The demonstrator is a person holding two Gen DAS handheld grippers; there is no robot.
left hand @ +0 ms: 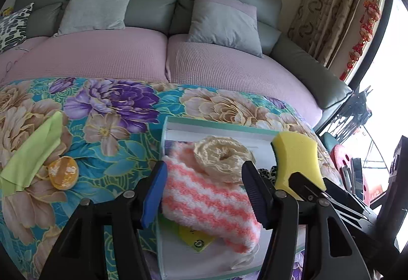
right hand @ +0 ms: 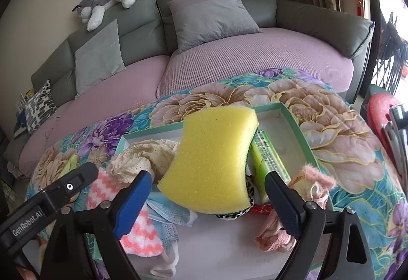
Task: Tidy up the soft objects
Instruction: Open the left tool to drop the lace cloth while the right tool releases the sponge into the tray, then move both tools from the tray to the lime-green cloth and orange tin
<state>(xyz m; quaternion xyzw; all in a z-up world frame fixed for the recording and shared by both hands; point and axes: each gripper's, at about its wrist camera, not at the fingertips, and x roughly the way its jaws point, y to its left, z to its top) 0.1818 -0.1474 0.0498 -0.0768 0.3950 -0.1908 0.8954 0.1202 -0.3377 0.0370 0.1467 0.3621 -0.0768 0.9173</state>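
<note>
Gaping wide, right tongs (right hand: 207, 199) flank the yellow sponge (right hand: 211, 160); left tongs (left hand: 204, 190) spread astride the striped sock (left hand: 206, 206).

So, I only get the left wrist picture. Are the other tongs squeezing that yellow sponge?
Observer: No. The right wrist view shows the right tongs open, with a gap on either side of the yellow sponge.
Operator: Is anything hidden behind it?
Observer: A green packet lies in the box.
Operator: Any more soft things?
Observer: A pink frilly cloth lies at the box's right rim.
</note>
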